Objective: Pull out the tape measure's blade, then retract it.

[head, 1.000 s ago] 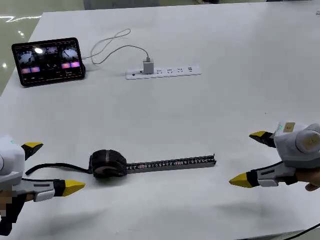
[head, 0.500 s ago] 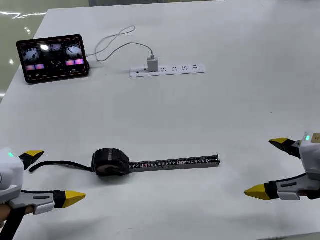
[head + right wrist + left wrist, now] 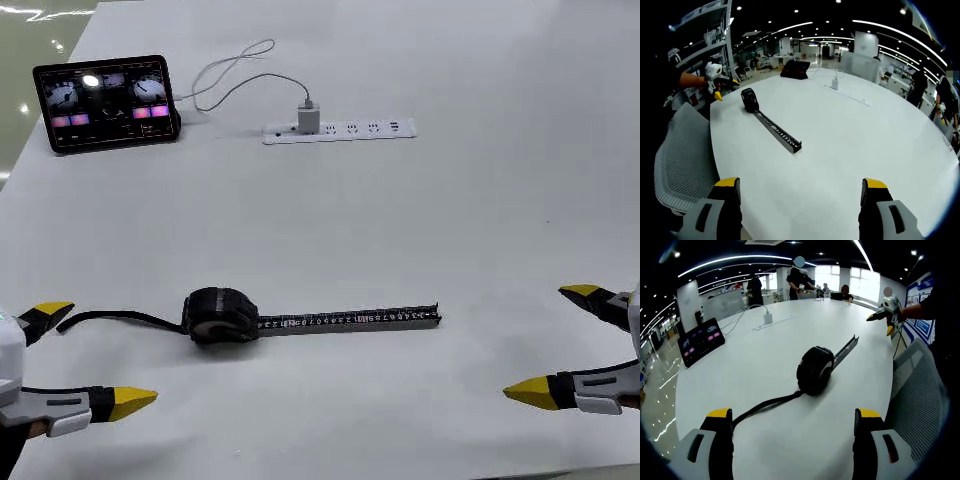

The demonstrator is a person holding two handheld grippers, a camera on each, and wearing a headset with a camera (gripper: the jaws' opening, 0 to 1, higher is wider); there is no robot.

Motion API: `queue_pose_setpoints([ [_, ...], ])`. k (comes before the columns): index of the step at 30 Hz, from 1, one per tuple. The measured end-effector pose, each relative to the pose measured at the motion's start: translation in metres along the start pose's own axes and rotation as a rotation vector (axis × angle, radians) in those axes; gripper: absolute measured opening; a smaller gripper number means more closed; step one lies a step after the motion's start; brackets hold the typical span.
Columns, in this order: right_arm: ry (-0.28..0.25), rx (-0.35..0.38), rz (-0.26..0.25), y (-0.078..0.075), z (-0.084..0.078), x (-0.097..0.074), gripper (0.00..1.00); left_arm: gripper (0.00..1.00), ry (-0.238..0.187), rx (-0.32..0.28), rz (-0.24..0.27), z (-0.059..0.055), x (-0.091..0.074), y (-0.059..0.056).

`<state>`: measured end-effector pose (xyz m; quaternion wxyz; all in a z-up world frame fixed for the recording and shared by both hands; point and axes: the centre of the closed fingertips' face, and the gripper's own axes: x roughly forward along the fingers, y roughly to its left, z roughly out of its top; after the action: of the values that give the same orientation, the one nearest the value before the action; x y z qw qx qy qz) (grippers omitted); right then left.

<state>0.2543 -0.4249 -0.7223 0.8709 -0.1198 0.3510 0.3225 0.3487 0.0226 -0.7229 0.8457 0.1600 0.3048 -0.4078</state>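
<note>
- The black, round tape measure case point(image 3: 218, 316) lies on the big white table point(image 3: 420, 210), a bit to the left of the middle.
- Its thin, dark metal blade point(image 3: 350, 320), marked with tiny numbers, is partly pulled out. It lies flat on the table.
- The blade runs sideways in front of the person. The case is at its left end, and the hooked tip points to the right.
- A black strap point(image 3: 120, 320) trails from the case toward the left.
- The left gripper point(image 3: 100, 353), grey with yellow tips, is near the case, and the strap's end lies close by it. Its jaws are spread wide and hold nothing.
- The right gripper point(image 3: 545, 342), also yellow-tipped, is well apart from the blade's tip, with bare table in between. Its jaws are spread wide too, and they hold nothing.
- I think the left gripper is the closer one for holding the case. The right one would have to travel left along the blade's line to reach the tip.
- Far back on the table stand a dark tablet with a lit screen point(image 3: 105, 102) and a white power strip point(image 3: 340, 130).
</note>
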Motion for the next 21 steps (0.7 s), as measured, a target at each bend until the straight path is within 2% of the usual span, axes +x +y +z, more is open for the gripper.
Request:
queue_pose_setpoints([
  [7, 0.020, -0.018, -0.007, -0.003, -0.008, -0.003, 0.99, 0.99, -0.005, -0.012, 0.005, -0.003, -0.003, -0.001],
  [11, 0.008, -0.010, -0.024, -0.004, -0.007, -0.008, 0.99, 0.99, -0.006, -0.025, -0.015, -0.004, -0.002, -0.004],
  [18, 0.004, 0.008, -0.034, -0.003, -0.011, -0.010, 0.99, 0.99, -0.007, -0.009, -0.014, -0.005, -0.003, -0.006],
  [21, 0.004, 0.015, -0.022, 0.000, -0.011, -0.009, 0.99, 0.99, -0.011, -0.009, -0.032, -0.005, -0.004, -0.010],
])
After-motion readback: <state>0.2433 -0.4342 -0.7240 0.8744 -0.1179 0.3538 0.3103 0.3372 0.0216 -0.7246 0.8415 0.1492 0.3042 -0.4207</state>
